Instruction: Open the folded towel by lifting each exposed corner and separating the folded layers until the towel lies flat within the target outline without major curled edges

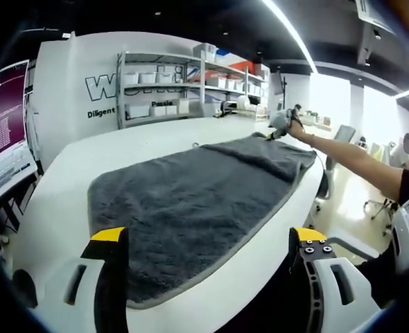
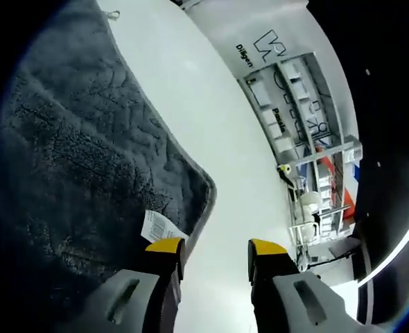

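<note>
Left tool (image 1: 208, 239): jaws wide apart, nothing between them, poised above the near hem.

Right tool (image 2: 216, 251): jaws apart, nothing held, set at a far towel corner beside the white care label (image 2: 160, 226); also visible in the left gripper view (image 1: 279, 123) at the end of an outstretched arm (image 1: 357, 161).

Towel (image 1: 190, 201): dark grey terry with stitched border, spread over the white bench (image 1: 59, 201); far end looks doubled over. Judged soft, limp, light, non-slippery, not fragile; likely to drape and fold under itself. Best taken at a corner or along the border hem.

Shelving (image 1: 190, 83): against the far wall, stocked with white boxes.
</note>
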{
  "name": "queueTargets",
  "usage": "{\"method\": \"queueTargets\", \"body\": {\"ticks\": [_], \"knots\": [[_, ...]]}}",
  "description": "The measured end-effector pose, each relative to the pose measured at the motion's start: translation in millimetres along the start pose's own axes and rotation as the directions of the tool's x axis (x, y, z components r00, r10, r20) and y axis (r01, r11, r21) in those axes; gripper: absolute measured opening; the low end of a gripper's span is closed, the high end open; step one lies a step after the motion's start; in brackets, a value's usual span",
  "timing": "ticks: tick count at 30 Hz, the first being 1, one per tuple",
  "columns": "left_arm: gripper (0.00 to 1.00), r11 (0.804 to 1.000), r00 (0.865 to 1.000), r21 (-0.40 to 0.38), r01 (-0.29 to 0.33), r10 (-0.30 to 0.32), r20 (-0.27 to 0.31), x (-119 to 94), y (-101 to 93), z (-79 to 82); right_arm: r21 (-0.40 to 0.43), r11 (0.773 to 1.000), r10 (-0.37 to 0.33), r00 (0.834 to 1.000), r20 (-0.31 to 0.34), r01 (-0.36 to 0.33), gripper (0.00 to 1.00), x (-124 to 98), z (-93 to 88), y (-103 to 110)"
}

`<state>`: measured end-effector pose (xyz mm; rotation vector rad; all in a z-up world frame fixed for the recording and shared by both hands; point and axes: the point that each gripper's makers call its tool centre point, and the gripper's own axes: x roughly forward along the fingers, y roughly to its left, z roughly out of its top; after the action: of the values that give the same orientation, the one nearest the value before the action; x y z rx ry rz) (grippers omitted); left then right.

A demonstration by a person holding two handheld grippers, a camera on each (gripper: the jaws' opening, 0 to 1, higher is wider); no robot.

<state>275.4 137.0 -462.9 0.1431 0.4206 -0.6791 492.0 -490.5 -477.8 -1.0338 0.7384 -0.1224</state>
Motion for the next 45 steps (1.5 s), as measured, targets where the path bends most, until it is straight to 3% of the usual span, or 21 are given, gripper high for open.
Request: {"method": "queueTargets", "body": {"ticks": [7, 10, 16, 20, 24, 25, 28, 30, 33, 36, 37, 38, 42, 45], "knots": [[0.97, 1.000, 1.000, -0.021, -0.005, 0.005, -0.006, -2.6, 4.3, -4.0, 0.098, 0.995, -0.003, 1.000, -0.005, 0.003, 0.81, -10.4, -5.2, -23.7], [0.99, 1.000, 1.000, -0.022, -0.005, 0.005, -0.005, -2.5, 2.6, -4.3, 0.134, 0.991, 0.012, 1.000, -0.011, -0.010, 0.98, -21.0, -8.3, -22.5], [0.99, 1.000, 1.000, -0.022, 0.000, 0.000, 0.000, -1.3, -2.9, -3.2, 0.254, 0.952, 0.173, 0.985, 0.020, -0.173, 0.99, -54.5, -17.5, 3.8], [0.99, 1.000, 1.000, -0.021, -0.001, 0.001, 0.002, -0.3, -3.6, -1.5, 0.296, 0.925, 0.223, 0.970, 0.093, -0.241, 0.99, -79.2, -16.3, 12.2], [0.99, 1.000, 1.000, -0.021, 0.001, -0.001, 0.000, 0.0, -6.3, -2.6, 0.314, 0.906, 0.258, 0.958, 0.122, -0.284, 0.99, -99.7, -21.9, 18.0], [0.99, 1.000, 1.000, -0.023, 0.000, 0.000, 0.000, -0.1, -6.4, -2.9, 0.318, 0.897, 0.279, 0.951, 0.132, -0.307, 0.99, -103.8, -23.0, 21.1], [0.99, 1.000, 1.000, -0.025, -0.001, 0.001, -0.001, -0.5, -5.0, -3.5, 0.320, 0.851, 0.362, 0.907, 0.217, -0.416, 0.99, -123.8, -21.0, 40.6], [0.99, 1.000, 1.000, -0.027, -0.003, 0.003, -0.002, -0.9, -3.5, -3.3, 0.314, 0.829, 0.411, 0.885, 0.217, -0.462, 0.99, -134.4, -28.4, 53.3], [0.99, 1.000, 1.000, -0.027, -0.003, 0.003, -0.003, -1.3, -2.7, -2.8, 0.278, 0.821, 0.450, 0.865, 0.223, -0.499, 0.97, -147.8, -37.4, 68.5], [0.99, 1.000, 1.000, -0.027, -0.004, 0.004, -0.005, -1.4, -2.1, -2.3, 0.227, 0.782, 0.515, 0.807, 0.289, -0.581, 0.75, -166.4, -37.7, 86.4], [0.99, 1.000, 1.000, -0.026, -0.004, 0.004, -0.006, -1.3, -1.9, -2.2, 0.230, 0.753, 0.538, 0.778, 0.324, -0.616, 0.64, -173.1, -37.7, 91.0], [0.99, 1.000, 1.000, -0.026, -0.004, 0.004, -0.006, -1.1, -1.9, -2.2, 0.242, 0.731, 0.552, 0.762, 0.339, -0.638, 0.58, -175.7, -38.9, 92.5], [0.99, 1.000, 1.000, -0.026, 0.000, 0.000, -0.005, -1.2, -3.1, -1.7, 0.212, 0.693, 0.602, 0.715, 0.357, -0.689, 0.30, -184.4, -46.5, 102.8], [0.98, 1.000, 1.000, -0.025, 0.000, 0.000, -0.006, -2.2, -4.2, -1.9, 0.211, 0.660, 0.629, 0.684, 0.371, -0.721, 0.27, -189.4, -46.5, 110.8]]}}
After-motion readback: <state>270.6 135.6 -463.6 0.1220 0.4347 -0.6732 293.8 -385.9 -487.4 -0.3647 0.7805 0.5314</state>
